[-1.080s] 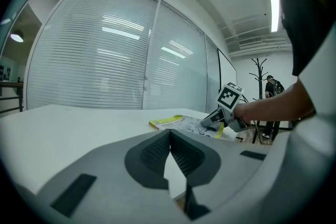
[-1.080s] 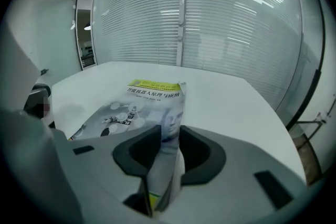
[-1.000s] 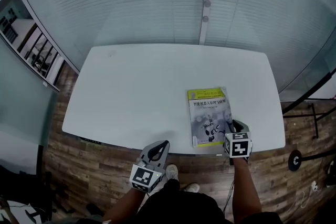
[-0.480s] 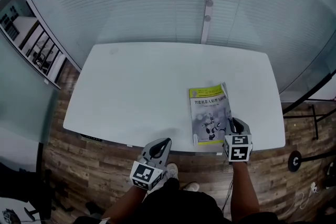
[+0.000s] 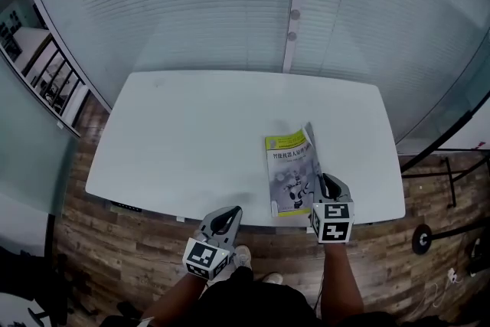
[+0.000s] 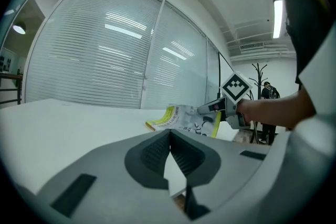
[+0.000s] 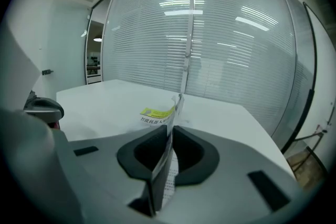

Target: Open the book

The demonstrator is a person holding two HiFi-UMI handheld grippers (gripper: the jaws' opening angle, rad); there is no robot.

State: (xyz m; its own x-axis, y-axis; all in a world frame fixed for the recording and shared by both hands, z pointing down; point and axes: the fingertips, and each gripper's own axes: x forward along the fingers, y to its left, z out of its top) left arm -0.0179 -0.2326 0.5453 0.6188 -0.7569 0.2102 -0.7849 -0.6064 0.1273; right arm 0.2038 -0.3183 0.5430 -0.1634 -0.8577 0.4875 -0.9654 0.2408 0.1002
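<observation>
Partly done: my right tongs (image 5: 326, 181) are closing on the cover (image 7: 168, 131) of the book (image 5: 289, 172), its edge raised, near right on the counter (image 5: 191, 134); full opening remains. My left tongs (image 5: 232, 212) sit pressed together, empty.

Your book (image 5: 289, 174), with its yellow-and-grey cover, lies near the tabletop's (image 5: 191, 142) front right edge, the cover's free edge lifted.
</observation>
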